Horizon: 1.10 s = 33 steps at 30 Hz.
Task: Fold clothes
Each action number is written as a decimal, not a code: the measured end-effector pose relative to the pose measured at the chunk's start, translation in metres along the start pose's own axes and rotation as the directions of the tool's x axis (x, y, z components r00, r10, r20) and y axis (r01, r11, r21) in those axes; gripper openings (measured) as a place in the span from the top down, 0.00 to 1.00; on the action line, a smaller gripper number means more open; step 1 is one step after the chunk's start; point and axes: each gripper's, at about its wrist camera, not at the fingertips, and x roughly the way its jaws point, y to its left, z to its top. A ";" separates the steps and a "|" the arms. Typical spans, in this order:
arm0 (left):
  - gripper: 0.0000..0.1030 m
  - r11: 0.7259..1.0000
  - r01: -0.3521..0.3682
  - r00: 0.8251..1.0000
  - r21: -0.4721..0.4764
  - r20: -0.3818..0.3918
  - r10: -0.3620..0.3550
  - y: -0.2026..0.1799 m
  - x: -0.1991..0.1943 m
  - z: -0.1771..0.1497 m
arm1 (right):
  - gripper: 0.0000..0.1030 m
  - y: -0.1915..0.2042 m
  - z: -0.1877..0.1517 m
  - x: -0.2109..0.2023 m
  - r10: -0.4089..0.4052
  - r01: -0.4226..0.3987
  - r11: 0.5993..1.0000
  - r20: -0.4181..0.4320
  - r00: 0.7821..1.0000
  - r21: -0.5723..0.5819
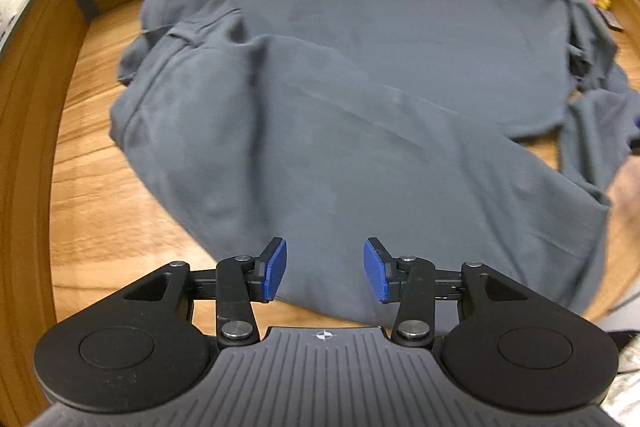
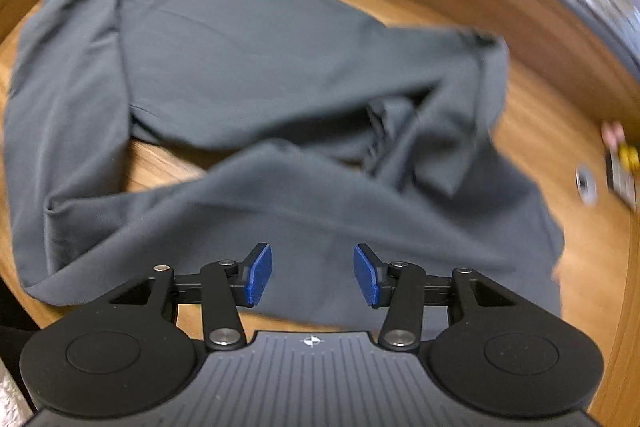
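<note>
A dark grey garment (image 1: 340, 99) lies spread and partly folded over itself on a wooden table (image 1: 100, 195). In the left wrist view my left gripper (image 1: 325, 273) hangs above the garment's near edge, its blue pads (image 1: 275, 269) apart with nothing between them. The right wrist view shows the same grey garment (image 2: 248, 75) with a rumpled sleeve at the right. My right gripper (image 2: 312, 275) is above its near part, blue pads (image 2: 259, 275) apart and empty. Both views are blurred.
A raised wooden rim (image 1: 24, 147) runs around the table. Small objects, one yellow (image 2: 628, 155) and a round metal piece (image 2: 586, 183), lie at the right near the rim. A hand (image 1: 628, 187) shows at the right edge of the left wrist view.
</note>
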 end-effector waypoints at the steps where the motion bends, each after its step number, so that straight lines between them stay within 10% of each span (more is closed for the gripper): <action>1: 0.55 1.000 -0.006 1.000 -0.003 -0.003 0.006 0.005 0.004 0.003 | 0.47 -0.001 -0.007 0.003 -0.011 0.011 0.999 -0.005 1.000 0.036; 24: 0.40 0.990 -0.128 0.990 0.060 -0.044 0.130 0.059 0.076 0.073 | 0.29 -0.023 -0.045 0.019 -0.105 0.113 0.949 -0.044 0.993 0.295; 33: 0.88 0.996 -0.089 0.995 0.000 -0.044 0.089 0.057 0.076 0.065 | 0.28 -0.057 -0.046 0.042 -0.127 0.147 0.920 -0.079 0.989 0.362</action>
